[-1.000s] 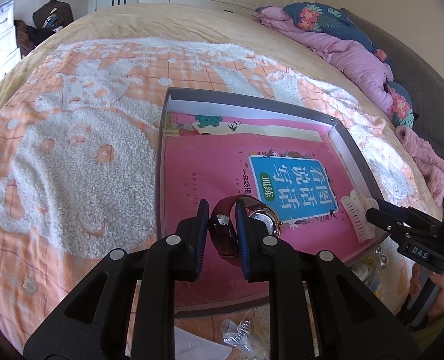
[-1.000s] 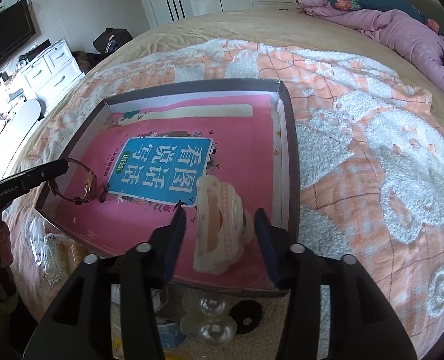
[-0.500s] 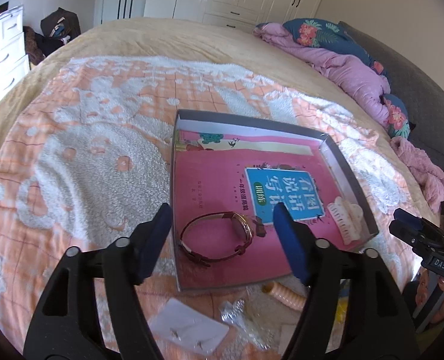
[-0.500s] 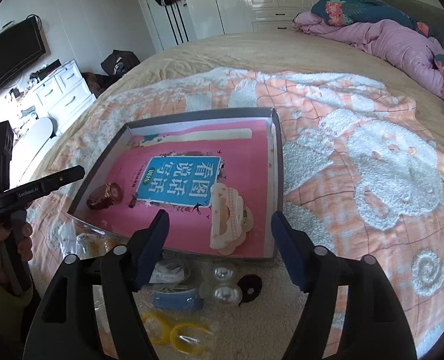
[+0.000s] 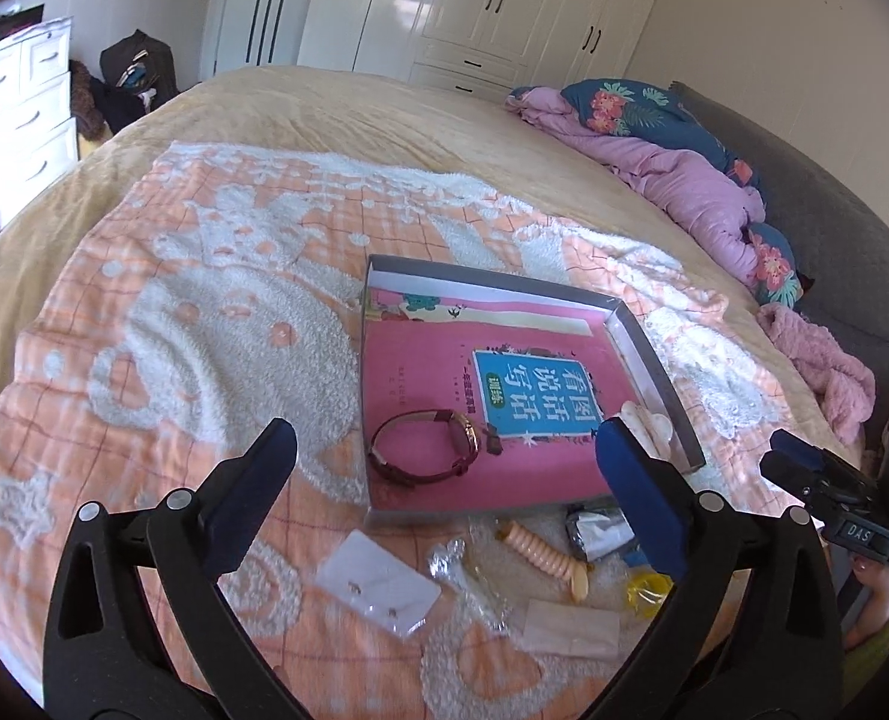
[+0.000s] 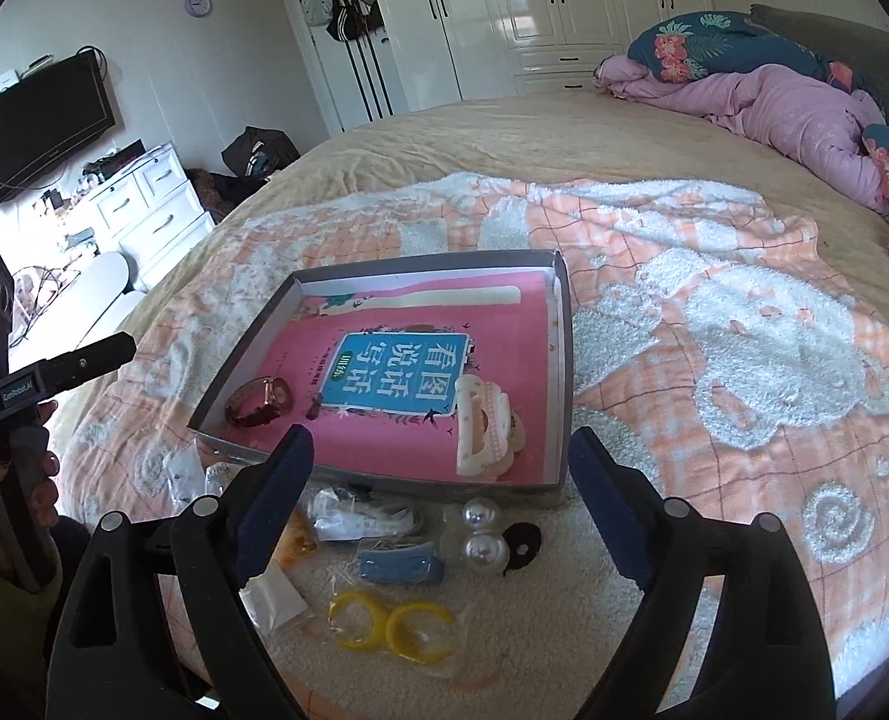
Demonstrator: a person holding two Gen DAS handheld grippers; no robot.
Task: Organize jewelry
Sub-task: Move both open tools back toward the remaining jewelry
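Observation:
A shallow grey box (image 5: 654, 360) (image 6: 564, 396) with a pink book in its bottom lies on the bed. A dark red wristwatch (image 5: 426, 455) (image 6: 261, 402) lies in its near left corner. A cream hair claw (image 6: 485, 425) (image 5: 645, 420) lies in its near right corner. My left gripper (image 5: 444, 480) is open and empty, raised in front of the box. My right gripper (image 6: 444, 480) is open and empty, raised above loose items in front of the box.
On the blanket in front of the box lie a spiral hair tie (image 5: 543, 555), an earring card (image 5: 378, 591), yellow hoops in a bag (image 6: 390, 627), a blue clip (image 6: 399, 564), two silver balls (image 6: 483, 534) and small plastic bags. A purple duvet (image 6: 792, 102) lies far right.
My left gripper let go of the watch in the box, opened wide and drew back and up. My right gripper, open over the hair claw, also drew back and up.

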